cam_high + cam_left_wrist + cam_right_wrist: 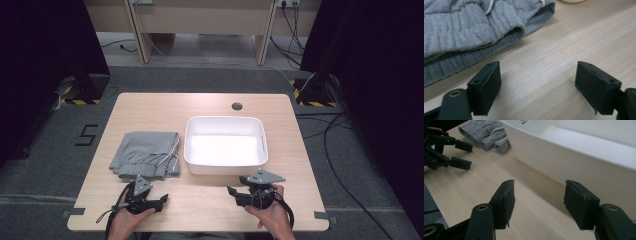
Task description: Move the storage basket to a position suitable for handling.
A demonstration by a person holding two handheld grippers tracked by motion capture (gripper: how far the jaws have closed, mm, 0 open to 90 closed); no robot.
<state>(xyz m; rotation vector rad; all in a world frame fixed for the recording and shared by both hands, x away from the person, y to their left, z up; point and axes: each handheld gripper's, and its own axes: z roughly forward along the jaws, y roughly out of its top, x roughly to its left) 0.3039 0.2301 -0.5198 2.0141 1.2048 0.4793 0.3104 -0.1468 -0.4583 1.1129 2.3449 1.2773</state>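
Observation:
Folded grey sweatpants (145, 152) with a white drawstring lie on the left half of the wooden table (200, 210). A white rectangular tub (225, 145), with nothing in it, stands just right of them. My left gripper (163, 200) rests near the front edge, just in front of the sweatpants, jaws open and pointing right. My right gripper (233, 192) sits in front of the tub, open, pointing left. In the left gripper view the sweatpants (461, 32) lie just beyond my open left gripper (537, 85). The right gripper view has the tub's wall (579, 157) close beside my open right gripper (539, 202).
A round cable hole (237, 106) sits near the table's far edge. Black curtains flank both sides, with stand bases (80, 90) and cables (340, 150) on the grey floor. Bare wood lies between the two grippers. The left gripper (456, 152) and sweatpants (486, 132) appear in the right gripper view.

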